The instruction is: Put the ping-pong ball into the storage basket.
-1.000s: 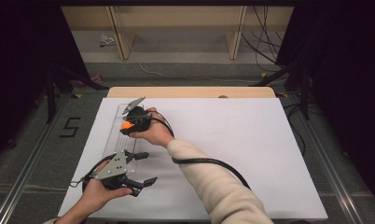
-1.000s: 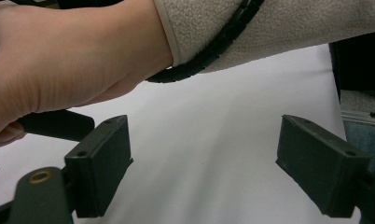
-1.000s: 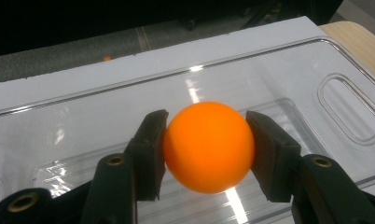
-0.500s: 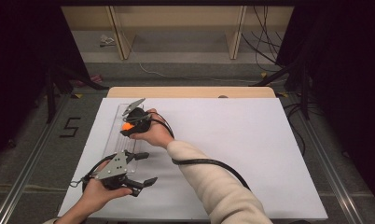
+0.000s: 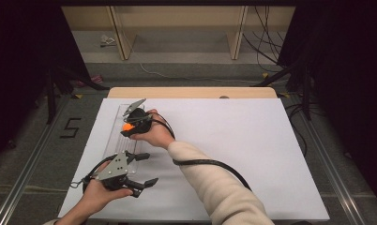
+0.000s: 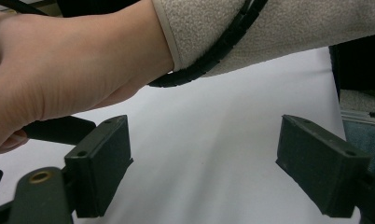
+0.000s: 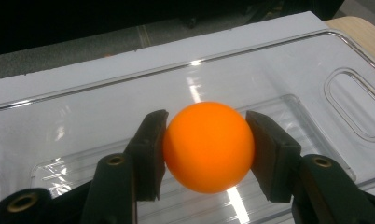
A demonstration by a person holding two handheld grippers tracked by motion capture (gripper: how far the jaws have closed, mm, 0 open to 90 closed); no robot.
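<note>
An orange ball (image 7: 208,147) sits squeezed between the two black pads of my right gripper (image 7: 206,156), which is shut on it. The ball hangs just above a clear plastic tray (image 7: 279,70). In the high view the ball (image 5: 127,126) and right gripper (image 5: 130,123) are over the tray (image 5: 112,140) along the left side of the white board. My left gripper (image 5: 147,168) lies near the board's front left corner, jaws wide apart. In the left gripper view its fingers (image 6: 101,158) stand open over bare white surface, with nothing between them.
A white board (image 5: 243,140) covers the table, with a wooden edge (image 5: 191,92) at the back. The right forearm in a cream sleeve (image 5: 214,187) crosses the board's front middle, its black cable (image 5: 210,163) looping beside it. Dark floor and frame rails surround the table.
</note>
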